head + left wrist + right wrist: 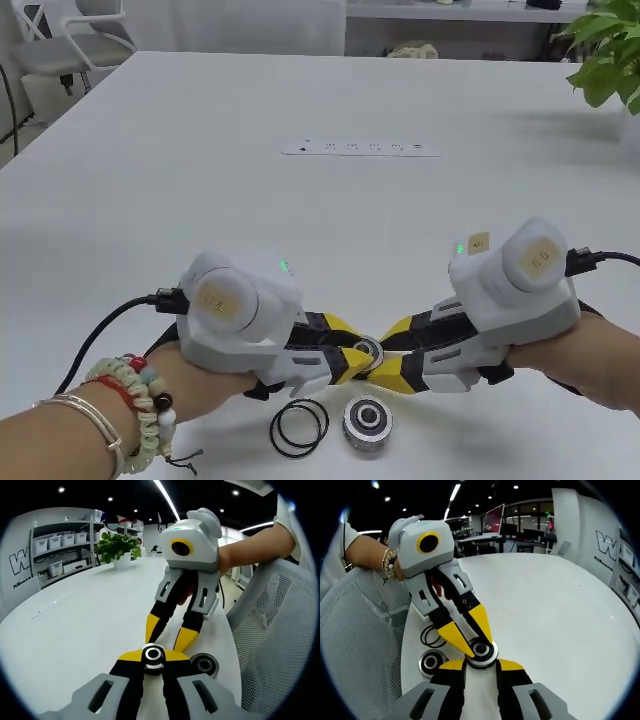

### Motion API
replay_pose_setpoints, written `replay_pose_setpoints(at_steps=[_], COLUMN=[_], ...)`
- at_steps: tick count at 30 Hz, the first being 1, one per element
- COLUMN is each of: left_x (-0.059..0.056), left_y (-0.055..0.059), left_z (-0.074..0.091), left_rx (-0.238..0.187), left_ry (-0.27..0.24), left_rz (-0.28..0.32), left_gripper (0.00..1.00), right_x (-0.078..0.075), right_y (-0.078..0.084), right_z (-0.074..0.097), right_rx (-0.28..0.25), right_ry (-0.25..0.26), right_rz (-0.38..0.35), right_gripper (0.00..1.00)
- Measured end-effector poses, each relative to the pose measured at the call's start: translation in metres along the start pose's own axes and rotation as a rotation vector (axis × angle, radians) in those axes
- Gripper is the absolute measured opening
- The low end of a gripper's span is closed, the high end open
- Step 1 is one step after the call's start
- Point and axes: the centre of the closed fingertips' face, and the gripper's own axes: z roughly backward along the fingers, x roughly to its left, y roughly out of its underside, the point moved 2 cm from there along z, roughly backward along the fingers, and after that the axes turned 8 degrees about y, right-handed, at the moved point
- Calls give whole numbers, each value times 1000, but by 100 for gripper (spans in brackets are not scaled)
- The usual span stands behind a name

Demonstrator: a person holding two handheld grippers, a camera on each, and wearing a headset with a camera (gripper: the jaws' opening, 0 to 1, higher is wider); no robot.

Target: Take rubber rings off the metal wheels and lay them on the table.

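Stripping step: left gripper (152, 663) and right gripper (482, 664) fingers both clamp one metal wheel (367, 350). Next, I judge, a steady outward peel.

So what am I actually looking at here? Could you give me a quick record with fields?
held item: metal wheel, gripped between the two grippers
left gripper: jaws closed on the wheel
right gripper: jaws appear closed on the same wheel from the opposite side
lying on the table: black rubber rings, already off, beside a second metal wheel
further back: power strip; potted plant
surface: white table
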Motion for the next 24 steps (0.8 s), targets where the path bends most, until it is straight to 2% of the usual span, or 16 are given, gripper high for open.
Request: replay_pose_setpoints(at_steps=[3, 5, 11, 18, 20, 21, 24], left_x=[0, 0, 0, 0, 0, 1, 1], left_y=[0, 0, 0, 0, 0, 1, 1], left_z=[0, 0, -1, 0, 1, 1, 1], left_rx=[0, 0, 2, 3, 4, 3, 0], left_ry=[-1, -1, 0, 1, 0, 0, 0], left_rz=[-2, -3, -6, -4, -3, -1, 2], left_gripper=[8, 8, 8, 8, 8, 8, 8], right_x=[-1, 3, 0, -1, -3, -4, -4], right_y=[-2, -2, 1, 3, 9, 8, 7], right_z=[-3, -3, 0, 3, 5, 5, 5], right_rx=[6, 4, 18, 28, 63, 44, 42], right_ry=[19, 0, -1, -5, -3, 1, 1], right_rz=[17, 37, 70, 70, 87, 58, 50], right_gripper=[26, 24, 21, 17, 8, 5, 2])
